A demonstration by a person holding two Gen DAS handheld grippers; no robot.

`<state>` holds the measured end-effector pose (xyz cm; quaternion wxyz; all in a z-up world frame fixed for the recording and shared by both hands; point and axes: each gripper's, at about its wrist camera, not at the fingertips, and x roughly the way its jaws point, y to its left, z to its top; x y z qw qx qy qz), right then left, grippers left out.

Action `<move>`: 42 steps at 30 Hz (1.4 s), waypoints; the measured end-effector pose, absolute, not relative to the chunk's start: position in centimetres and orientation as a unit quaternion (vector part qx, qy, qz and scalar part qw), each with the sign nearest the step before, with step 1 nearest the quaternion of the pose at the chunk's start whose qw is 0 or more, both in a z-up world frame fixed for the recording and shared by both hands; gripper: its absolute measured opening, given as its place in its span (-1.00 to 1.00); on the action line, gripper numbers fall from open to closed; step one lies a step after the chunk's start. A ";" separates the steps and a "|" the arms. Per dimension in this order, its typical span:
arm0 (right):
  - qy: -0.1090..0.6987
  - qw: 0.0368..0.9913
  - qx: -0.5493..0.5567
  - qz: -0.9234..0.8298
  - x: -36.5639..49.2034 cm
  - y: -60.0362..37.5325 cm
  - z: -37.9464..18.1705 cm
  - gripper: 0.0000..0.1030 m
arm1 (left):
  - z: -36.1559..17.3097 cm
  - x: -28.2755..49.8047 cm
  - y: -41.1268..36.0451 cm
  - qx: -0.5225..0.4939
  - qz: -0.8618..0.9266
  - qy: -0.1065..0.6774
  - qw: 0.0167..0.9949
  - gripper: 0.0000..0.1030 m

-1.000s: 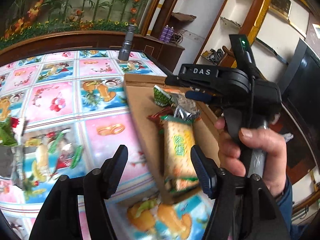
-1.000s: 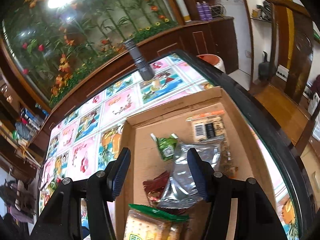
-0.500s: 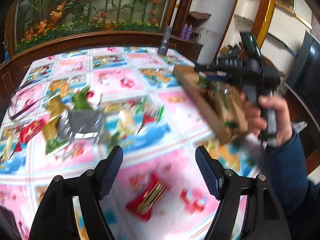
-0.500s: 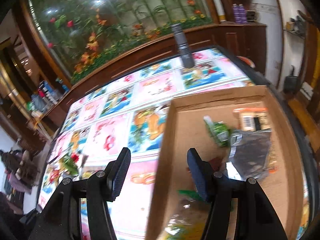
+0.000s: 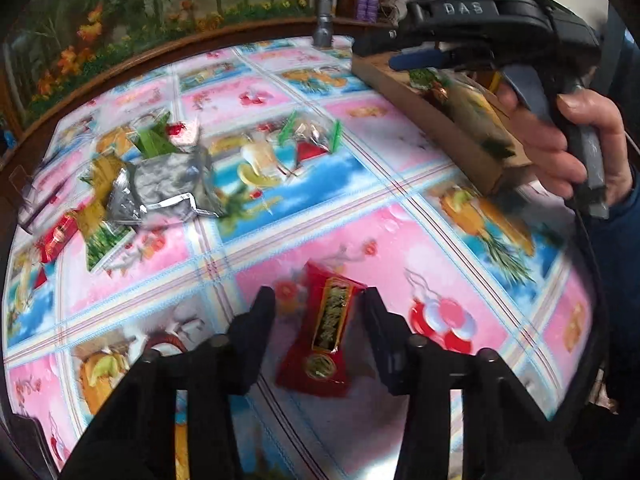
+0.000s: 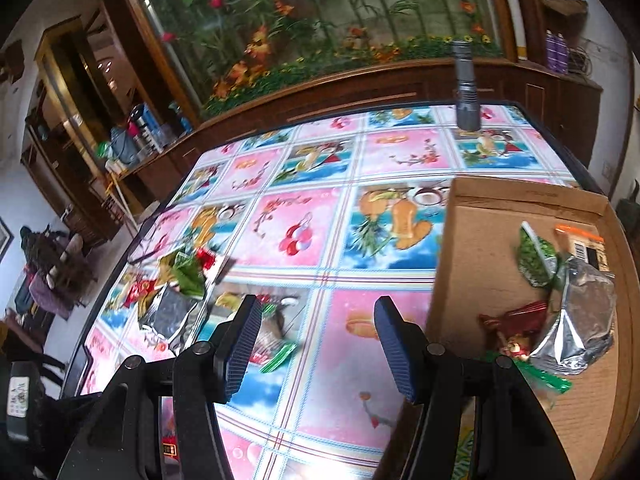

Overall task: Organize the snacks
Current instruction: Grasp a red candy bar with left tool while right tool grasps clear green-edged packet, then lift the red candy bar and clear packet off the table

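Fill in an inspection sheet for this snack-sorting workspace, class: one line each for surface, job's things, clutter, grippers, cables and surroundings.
Surface: table under a glossy pink-and-blue picture cloth.
Job's things: cardboard box holds several packets, one of them silver; red packet lies loose; a heap of packets sits further off.
Clutter: grey torch upright at the far edge.
Grippers: left gripper has just been closing, its jaws either side of the red packet, not visibly pressing; right gripper open, nothing between its jaws.
Cables: one dark cable under the right hand.
Surroundings: flower mural, wooden cabinets.
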<state>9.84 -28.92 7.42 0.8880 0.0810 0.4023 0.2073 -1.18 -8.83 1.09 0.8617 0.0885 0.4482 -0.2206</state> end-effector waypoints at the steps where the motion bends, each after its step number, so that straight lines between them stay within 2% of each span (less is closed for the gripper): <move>1: 0.402 0.887 0.076 0.213 9.7 -28.5 7.4 0.23 | 1.1 -1.1 -8.7 0.086 -0.220 0.449 0.862 -0.26; 3: 0.401 0.887 0.070 0.220 9.4 -28.1 7.5 0.23 | 1.0 -0.8 -8.5 0.085 -0.205 0.445 0.868 -0.44; 6: 0.401 0.884 0.061 0.231 9.1 -27.1 7.4 0.23 | 1.0 -0.2 -8.3 0.083 -0.176 0.439 0.877 -0.58; 16: 0.457 0.853 0.035 0.250 10.2 -22.9 5.3 0.23 | 0.9 0.8 -7.8 0.068 -0.147 0.432 0.887 -0.59; 21: 0.474 0.857 -0.043 0.198 10.8 -20.3 3.6 0.22 | 0.9 0.6 -7.8 0.066 -0.146 0.428 0.889 -0.59; 22: 0.476 0.856 -0.054 0.193 10.8 -19.9 3.1 0.18 | 0.9 0.5 -7.9 0.068 -0.145 0.427 0.890 -0.59; 25: 0.478 0.854 -0.078 0.191 10.7 -19.4 2.3 -0.33 | 0.9 0.5 -7.9 0.065 -0.145 0.425 0.891 -0.59; 29: 0.464 0.859 -0.083 0.200 9.8 -19.5 2.4 -0.41 | 1.0 0.7 -7.6 0.059 -0.142 0.429 0.890 -0.63; 33: 0.455 0.861 -0.038 0.223 9.1 -20.4 3.3 -0.42 | 1.2 0.9 -6.8 0.043 -0.132 0.425 0.894 -0.66; 42: 0.424 0.866 0.005 0.265 7.6 -20.1 4.9 -0.41 | 3.3 1.1 -3.5 -0.016 -0.050 0.362 0.931 -0.66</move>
